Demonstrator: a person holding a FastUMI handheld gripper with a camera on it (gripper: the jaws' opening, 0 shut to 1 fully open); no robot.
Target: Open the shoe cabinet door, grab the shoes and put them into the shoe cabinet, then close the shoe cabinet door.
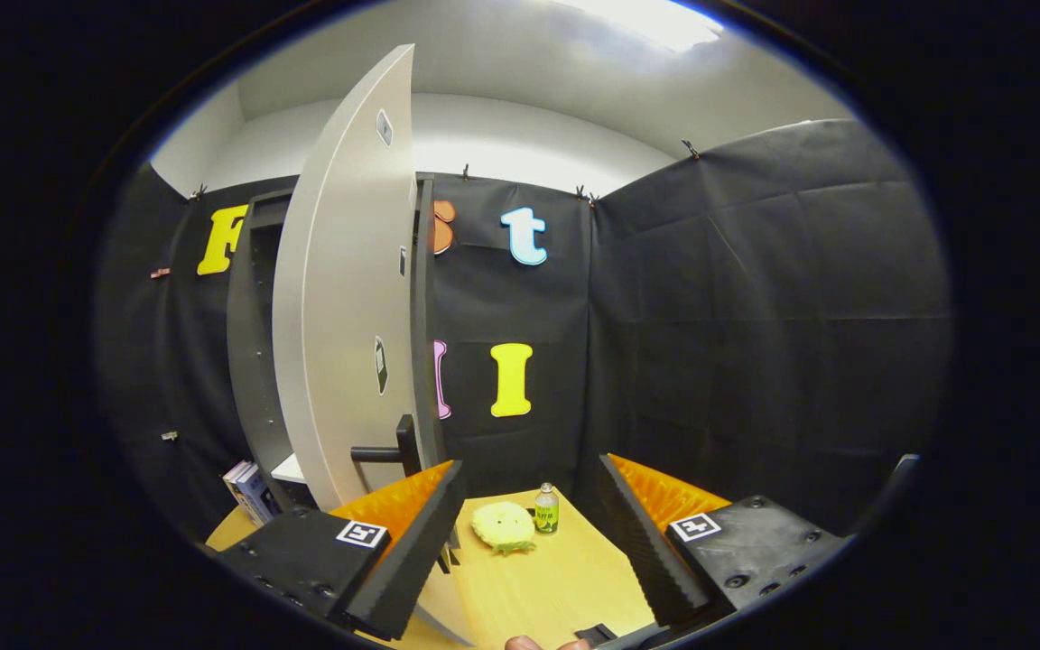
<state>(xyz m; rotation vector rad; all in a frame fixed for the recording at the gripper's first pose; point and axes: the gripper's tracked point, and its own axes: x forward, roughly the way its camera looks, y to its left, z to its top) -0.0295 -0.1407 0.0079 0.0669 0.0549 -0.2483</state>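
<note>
Ahead-left of tool (pixel 529 533), open cabinet door (pixel 348 298), fingers spread, empty

I am seeing one cabinet (pixel 254 361) with one door (pixel 339 316) standing open, one yellow slipper (pixel 502 525), one small bottle (pixel 546 508), and two books (pixel 249 492).

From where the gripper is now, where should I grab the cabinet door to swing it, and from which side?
Probably the dark bar handle low on the cabinet door. It juts out sideways from the door's free edge, just beyond the left finger, so come in from the front with the open gripper, one finger above the bar and one below. The flat panel itself offers nothing to pinch.
</note>
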